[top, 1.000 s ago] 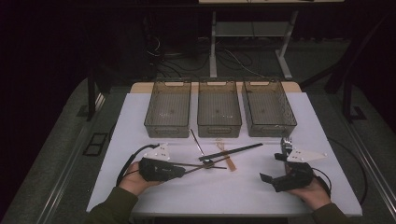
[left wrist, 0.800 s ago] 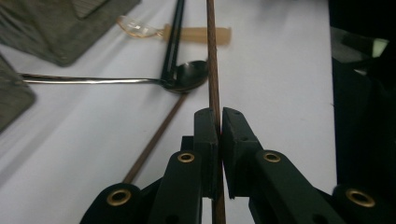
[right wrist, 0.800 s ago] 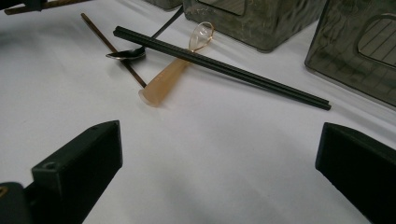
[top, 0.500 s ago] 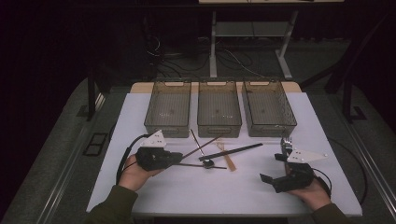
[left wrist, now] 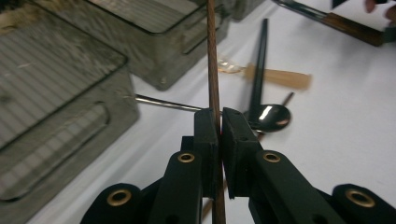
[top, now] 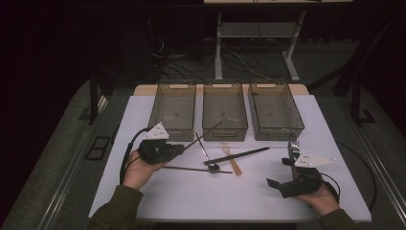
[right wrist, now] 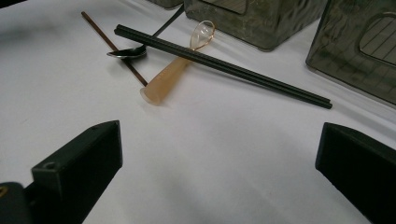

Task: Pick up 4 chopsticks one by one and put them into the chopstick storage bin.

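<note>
My left gripper (top: 178, 149) (left wrist: 219, 122) is shut on a thin brown chopstick (top: 203, 135) (left wrist: 214, 65), held off the table with its far end pointing at the middle bin (top: 225, 128). A second brown chopstick (top: 196, 168) (right wrist: 112, 46) lies flat on the white table. Beside it lie a metal spoon (top: 213, 166) (left wrist: 268, 116) (right wrist: 128, 52), a pair of black chopsticks (top: 237, 155) (right wrist: 224, 65) and an amber plastic spoon (top: 233, 162) (right wrist: 173, 74). At the front right, my right gripper (top: 278, 171) (right wrist: 217, 140) stands open with nothing between its jaws, short of the utensils.
Three smoky clear bins stand in a row at the back of the white table (top: 215, 201): left (top: 154, 115), middle and right (top: 300, 125). The table's front edge is close behind both hands. Dark floor and desk legs lie beyond.
My left gripper has moved away from the person toward the bins and lifted one brown chopstick, which now slants up toward the middle bin. The right gripper has stayed put.
</note>
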`<state>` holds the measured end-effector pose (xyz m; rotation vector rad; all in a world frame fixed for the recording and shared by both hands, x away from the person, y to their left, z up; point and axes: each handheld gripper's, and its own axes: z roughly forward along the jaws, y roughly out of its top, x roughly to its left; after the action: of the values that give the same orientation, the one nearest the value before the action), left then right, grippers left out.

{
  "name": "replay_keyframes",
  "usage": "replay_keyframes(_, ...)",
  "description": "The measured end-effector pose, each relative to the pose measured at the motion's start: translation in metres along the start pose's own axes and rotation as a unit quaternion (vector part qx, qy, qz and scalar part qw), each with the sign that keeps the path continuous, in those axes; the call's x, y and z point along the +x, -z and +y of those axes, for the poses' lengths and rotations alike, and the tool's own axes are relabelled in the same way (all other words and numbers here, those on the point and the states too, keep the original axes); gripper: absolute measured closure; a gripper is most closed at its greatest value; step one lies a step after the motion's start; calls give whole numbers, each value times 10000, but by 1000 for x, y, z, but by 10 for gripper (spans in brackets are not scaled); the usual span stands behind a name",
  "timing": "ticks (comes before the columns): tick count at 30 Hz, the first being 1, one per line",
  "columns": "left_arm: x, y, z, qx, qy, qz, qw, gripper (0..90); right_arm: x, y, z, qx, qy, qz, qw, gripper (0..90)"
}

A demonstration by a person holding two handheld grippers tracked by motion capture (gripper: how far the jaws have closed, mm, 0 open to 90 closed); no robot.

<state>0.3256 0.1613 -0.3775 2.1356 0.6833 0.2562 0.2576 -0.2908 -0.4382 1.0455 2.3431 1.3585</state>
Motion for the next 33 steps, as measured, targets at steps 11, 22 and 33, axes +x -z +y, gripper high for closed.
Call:
replay_keyframes(11,23,-2,15,-43,214,327,9992,856,0,2,0,-44,-36,-19,10000,4)
replay_keyframes(22,54,-9,43,59,481,619,9969,856,1,5,-1,-95,-4,-12,10000,4)
replay_keyframes(33,94,-15,68,314,810,1180,9892,856,3,5,-1,-108,6,24,9999,4)
